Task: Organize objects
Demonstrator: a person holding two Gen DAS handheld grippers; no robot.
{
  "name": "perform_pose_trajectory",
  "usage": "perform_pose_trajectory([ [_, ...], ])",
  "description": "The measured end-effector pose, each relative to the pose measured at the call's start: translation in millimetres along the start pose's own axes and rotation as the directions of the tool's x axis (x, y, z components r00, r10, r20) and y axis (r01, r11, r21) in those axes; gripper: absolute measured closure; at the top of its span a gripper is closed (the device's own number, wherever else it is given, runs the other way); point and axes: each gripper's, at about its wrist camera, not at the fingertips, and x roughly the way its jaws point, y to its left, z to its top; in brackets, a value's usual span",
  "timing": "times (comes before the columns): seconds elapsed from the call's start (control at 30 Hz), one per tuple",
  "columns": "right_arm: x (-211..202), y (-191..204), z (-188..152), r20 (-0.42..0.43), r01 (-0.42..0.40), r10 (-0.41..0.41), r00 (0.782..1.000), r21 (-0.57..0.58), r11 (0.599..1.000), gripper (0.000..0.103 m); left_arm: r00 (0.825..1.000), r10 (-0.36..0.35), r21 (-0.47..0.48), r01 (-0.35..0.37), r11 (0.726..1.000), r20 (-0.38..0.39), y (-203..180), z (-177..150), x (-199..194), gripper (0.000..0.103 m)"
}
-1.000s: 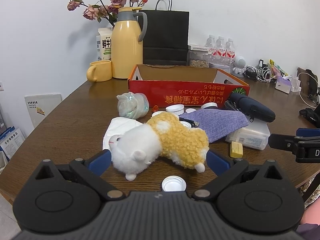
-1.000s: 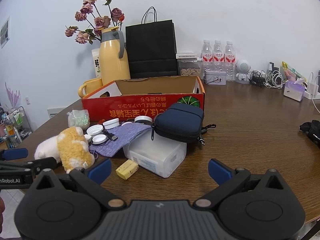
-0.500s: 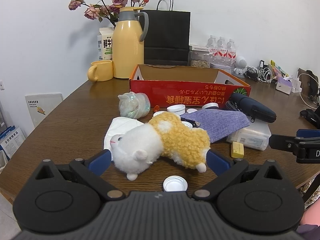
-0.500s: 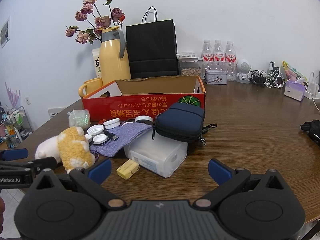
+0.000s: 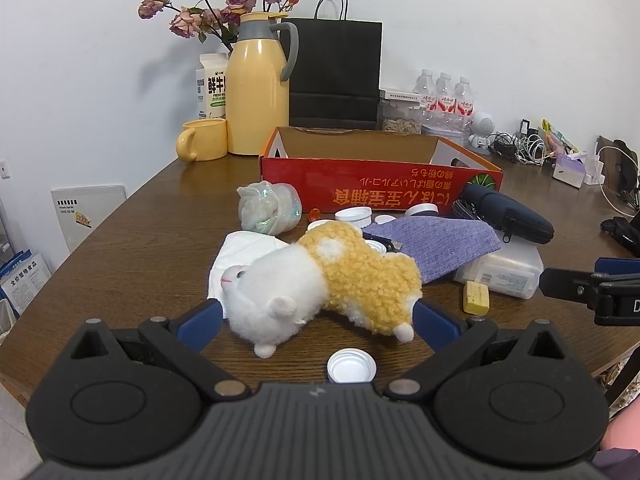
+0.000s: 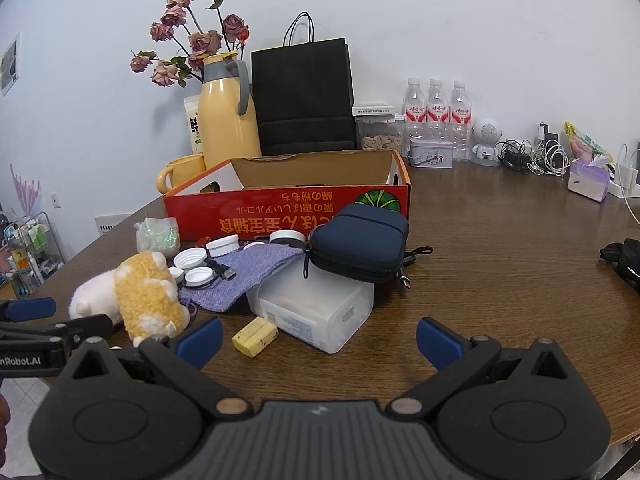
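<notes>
A white and yellow plush toy [image 5: 320, 284] lies on its side on the brown table [image 5: 140, 248]. My left gripper [image 5: 318, 322] is open, one blue fingertip at each end of the toy, not clamped on it. A white bottle cap [image 5: 352, 366] lies between the fingers, nearer the camera. My right gripper [image 6: 320, 340] is open and holds nothing. Just ahead of it are a translucent plastic box [image 6: 316, 312] and a yellow block [image 6: 255, 336]. A navy pouch [image 6: 360, 246] rests on the box. The plush toy [image 6: 140, 300] shows at the left of the right wrist view.
An open red cardboard box [image 5: 380, 184] stands behind the clutter. In front of it lie a purple cloth [image 5: 436, 242], several white caps, a crumpled plastic bag [image 5: 268, 208] and a white tissue [image 5: 244, 256]. A yellow jug [image 5: 260, 92], mug, black bag and bottles line the wall.
Both views have drifted only slightly. Nothing was taken hold of, let go or moved on the table.
</notes>
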Motion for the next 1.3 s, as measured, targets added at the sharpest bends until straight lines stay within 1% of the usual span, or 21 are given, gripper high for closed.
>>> perform_pose_trajectory([
  [0.93, 1, -1, 0, -0.006, -0.002, 0.002, 1.0, 0.001, 1.0, 0.0, 1.0, -0.005, 0.0, 0.005, 1.0, -0.005, 0, 2, 0, 0.0],
  [1.13, 4, -2, 2, -0.013, 0.001, -0.001, 1.0, -0.004, 1.0, 0.0, 1.0, -0.003, -0.007, 0.003, 1.0, 0.0, 5, 6, 1, 0.0],
  [1.3, 11, -3, 7, -0.013, 0.011, -0.011, 1.0, -0.014, 1.0, 0.0, 1.0, 0.013, -0.029, -0.013, 1.0, 0.019, 14, 18, 4, 0.0],
])
